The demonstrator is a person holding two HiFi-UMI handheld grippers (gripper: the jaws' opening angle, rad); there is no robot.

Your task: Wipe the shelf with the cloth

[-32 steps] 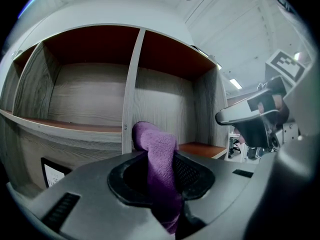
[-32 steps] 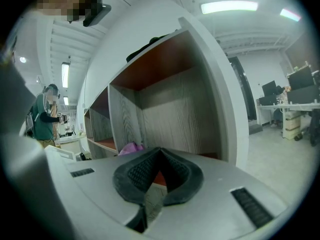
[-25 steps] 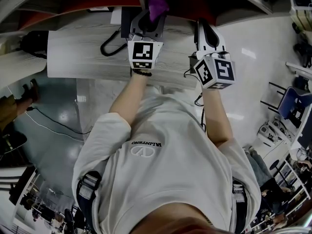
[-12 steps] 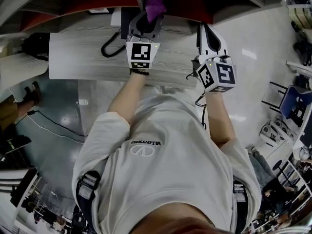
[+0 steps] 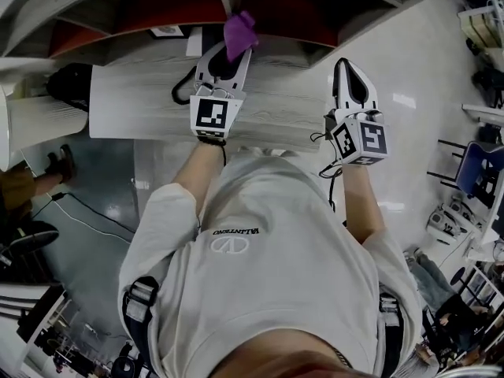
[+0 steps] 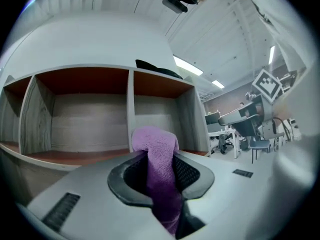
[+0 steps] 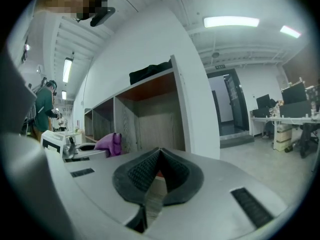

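From the head view, the left tool (image 5: 228, 50) sits in the upper middle of the frame, clamped on the purple cloth (image 5: 239, 31). The cloth's free end bunches up past the tips, right at the edge of the shelf (image 5: 157, 10) with its reddish-brown boards. The right tool (image 5: 351, 66) hangs to the right over the pale wood-grain bench (image 5: 134, 105), well apart from the cloth.

The left gripper view gives what the top-down look cannot. The cloth (image 6: 155, 149) is a soft looped terry, pinched in a narrow fold between the pads, and its top flops over in a rounded wad. I'd judge it light, limp and grippy, so it needs pressing flat against a board to wipe. A hold lower down the fold leaves a fuller pad free. This view also shows the shelf head-on, in the upper left: bare compartments split by an upright divider (image 6: 129, 109), with the wad in front of that divider. I cannot tell whether it touches.

In the right gripper view the pads meet at the tips with nothing between them. The cloth (image 7: 109, 144) shows small at the left of the frame. Only here is a black bag (image 7: 150, 73) visible on top of the shelf.
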